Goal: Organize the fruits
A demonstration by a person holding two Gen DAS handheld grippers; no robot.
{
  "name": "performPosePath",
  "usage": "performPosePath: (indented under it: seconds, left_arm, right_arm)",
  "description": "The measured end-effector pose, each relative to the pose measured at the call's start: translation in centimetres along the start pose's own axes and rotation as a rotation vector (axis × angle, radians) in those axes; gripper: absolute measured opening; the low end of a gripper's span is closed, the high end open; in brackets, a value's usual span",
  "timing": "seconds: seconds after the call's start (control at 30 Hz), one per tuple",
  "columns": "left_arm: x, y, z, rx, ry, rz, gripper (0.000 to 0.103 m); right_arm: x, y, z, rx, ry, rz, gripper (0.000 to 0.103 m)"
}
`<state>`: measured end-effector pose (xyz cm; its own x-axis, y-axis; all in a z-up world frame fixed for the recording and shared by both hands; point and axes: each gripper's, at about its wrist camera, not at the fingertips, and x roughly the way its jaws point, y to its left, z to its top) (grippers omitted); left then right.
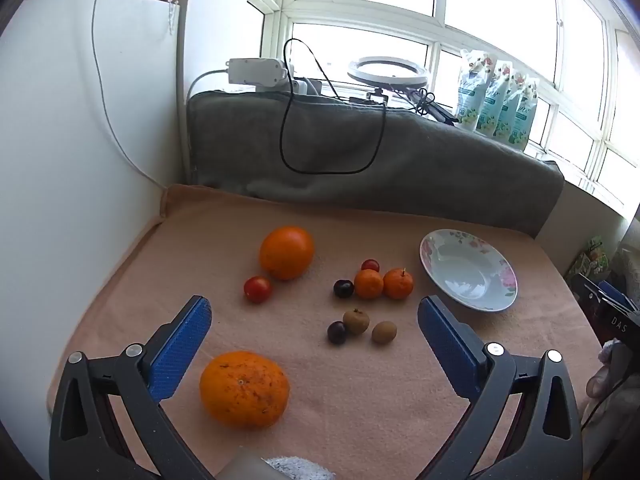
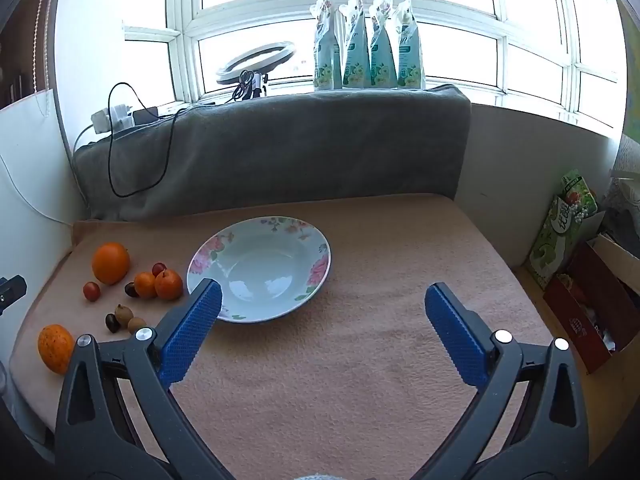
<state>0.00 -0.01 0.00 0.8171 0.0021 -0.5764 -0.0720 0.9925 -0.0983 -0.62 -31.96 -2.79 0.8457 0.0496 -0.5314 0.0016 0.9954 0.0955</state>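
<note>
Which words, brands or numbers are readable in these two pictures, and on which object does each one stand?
"DAS": white letters on a dark box at the right edge of the left wrist view; the word may continue out of sight.
Green carton beside the table: large white script, too distorted to read.
Four teal pouches on the windowsill: printed labels, too small and blurred to read.
Floral bowl and fruits: no text.

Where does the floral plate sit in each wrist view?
Left wrist: plate at mid-right, just beyond the left tool's right finger, empty.
Right wrist: plate left of centre, its near rim behind the right tool's left finger.
Shared landmark: the two small oranges lie just left of it.
</note>
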Motion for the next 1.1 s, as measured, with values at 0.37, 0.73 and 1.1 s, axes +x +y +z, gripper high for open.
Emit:
performPosePath:
  seconds: [0.37,0.73,1.1]
  left_arm:
    - [0.1,0.0,-0.3,0.008,0.003,0.009,0.102]
    - [0.2,0.2,-0.5,-0.001,-0.002,0.0,0.102]
    - [0.4,0.2,-0.4,0.001,0.003,0.001,0.102]
  right_arm:
    - [0.0,1.3,0.2,-0.019,0.003,-0.002,0.103]
    - [0.3,1.2,-0.1,-0.015,0.016,0.013,0.103]
    - [0.5,1.2,-0.2,-0.016,0.026,0.015,0.103]
